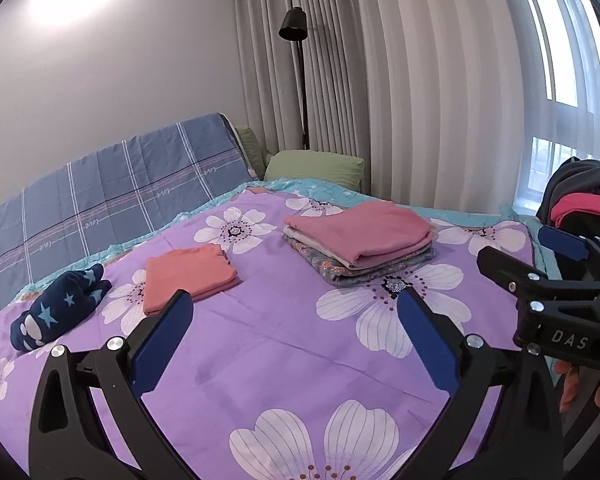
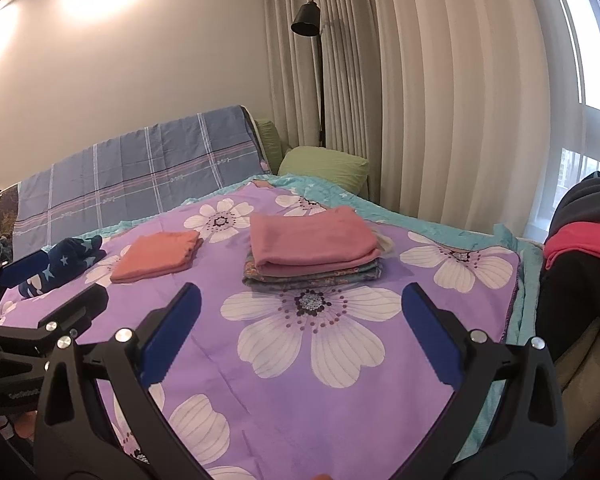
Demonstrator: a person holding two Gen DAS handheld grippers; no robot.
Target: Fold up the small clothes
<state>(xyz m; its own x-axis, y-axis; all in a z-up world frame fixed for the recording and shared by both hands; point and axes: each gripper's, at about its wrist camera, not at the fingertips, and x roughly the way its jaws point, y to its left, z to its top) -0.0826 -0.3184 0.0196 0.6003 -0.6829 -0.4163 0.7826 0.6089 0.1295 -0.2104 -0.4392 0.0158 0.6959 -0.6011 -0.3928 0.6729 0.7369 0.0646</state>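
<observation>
The bedspread (image 1: pixel 260 340) is purple with white flowers; on it a pink-topped stack (image 1: pixel 360 242), left of the stack a salmon folded cloth (image 1: pixel 188 276), farther left a navy garment with pale-blue stars (image 1: pixel 60 304)

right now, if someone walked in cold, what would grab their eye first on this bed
The purple floral bedspread dominates, and mid-bed sits a neat stack of folded clothes topped by a pink piece. To its left lie a folded salmon garment and, further left, a navy star-print bundle. Both the left gripper and right gripper hover open and empty above the cover, with a heap of unfolded clothes at the right edge.
</observation>
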